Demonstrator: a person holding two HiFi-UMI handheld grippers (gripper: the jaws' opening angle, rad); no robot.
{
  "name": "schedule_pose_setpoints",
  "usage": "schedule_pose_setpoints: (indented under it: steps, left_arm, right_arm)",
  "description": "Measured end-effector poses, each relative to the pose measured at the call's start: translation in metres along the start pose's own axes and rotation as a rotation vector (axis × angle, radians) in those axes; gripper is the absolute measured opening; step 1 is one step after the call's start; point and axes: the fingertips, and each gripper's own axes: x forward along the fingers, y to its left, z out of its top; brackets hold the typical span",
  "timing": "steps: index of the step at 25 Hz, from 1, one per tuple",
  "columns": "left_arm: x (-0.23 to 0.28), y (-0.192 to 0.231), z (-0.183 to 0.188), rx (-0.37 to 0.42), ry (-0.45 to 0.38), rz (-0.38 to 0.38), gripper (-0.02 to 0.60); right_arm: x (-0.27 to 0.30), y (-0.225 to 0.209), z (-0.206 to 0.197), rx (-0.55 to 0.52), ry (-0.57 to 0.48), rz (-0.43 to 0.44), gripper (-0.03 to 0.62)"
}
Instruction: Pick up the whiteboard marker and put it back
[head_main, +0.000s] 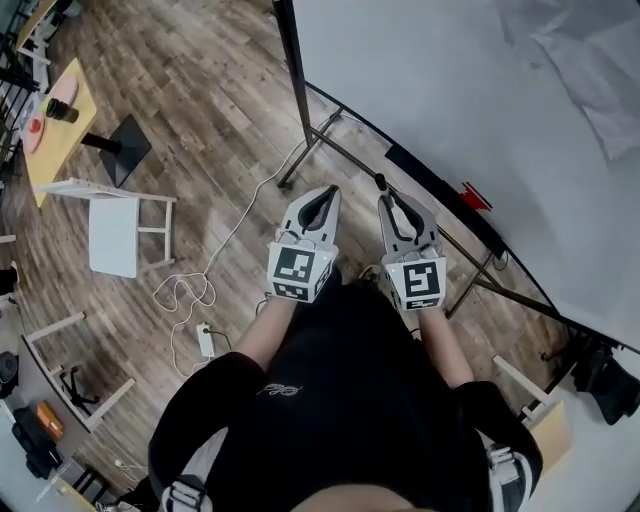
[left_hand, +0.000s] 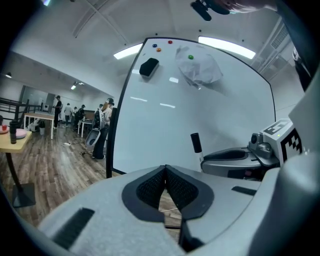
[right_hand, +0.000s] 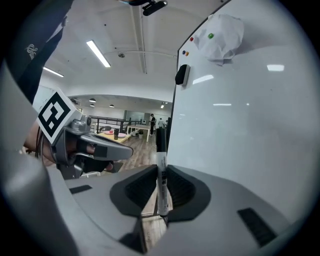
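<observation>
By the whiteboard (head_main: 450, 100) edge the right gripper (right_hand: 161, 176) is clamping the marker (right_hand: 160, 155); the left gripper's (left_hand: 165, 172) jaws are meeting, empty, over open floor (head_main: 200, 100).

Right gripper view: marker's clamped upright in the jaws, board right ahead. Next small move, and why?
Probably ease the right gripper forward and down toward the dark ledge along the whiteboard's bottom edge. The marker stands upright, clamped between its jaws and not yet on that ledge, so the pickup looks done and putting it back remains.
</observation>
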Motion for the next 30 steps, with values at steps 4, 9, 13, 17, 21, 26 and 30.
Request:
schedule_pose_setpoints:
  steps: [4,9,13,17,21,26,30]
  left_arm:
    - [0.012,0.025,0.001,-0.047,0.001,-0.043,0.006]
    - [0.026,0.026,-0.015,-0.083,0.028,-0.105,0.006]
    - [0.043,0.020,-0.027,-0.092,0.063,-0.151,0.006]
    - [0.062,0.025,-0.035,-0.106,0.092,-0.166,0.006]
    - [0.075,0.028,-0.043,-0.103,0.109,-0.160,0.006]
    - [0.088,0.034,-0.046,-0.129,0.123,-0.139,0.006]
    - [0.093,0.037,-0.049,-0.145,0.133,-0.114,0.006]
  right_arm:
    - [0.023,0.003,0.011,0.004,0.027,-0.027,0.054]
    - [0.036,-0.005,-0.005,-0.028,0.133,-0.066,0.054]
    - [0.046,-0.024,-0.028,-0.070,0.245,-0.071,0.054]
    - [0.066,-0.046,-0.047,-0.136,0.353,-0.064,0.054]
    - [0.075,-0.059,-0.080,-0.277,0.492,-0.051,0.054]
    - [0.083,-0.072,-0.121,-0.442,0.646,-0.003,0.054]
    - [0.087,-0.083,-0.149,-0.441,0.715,0.022,0.054]
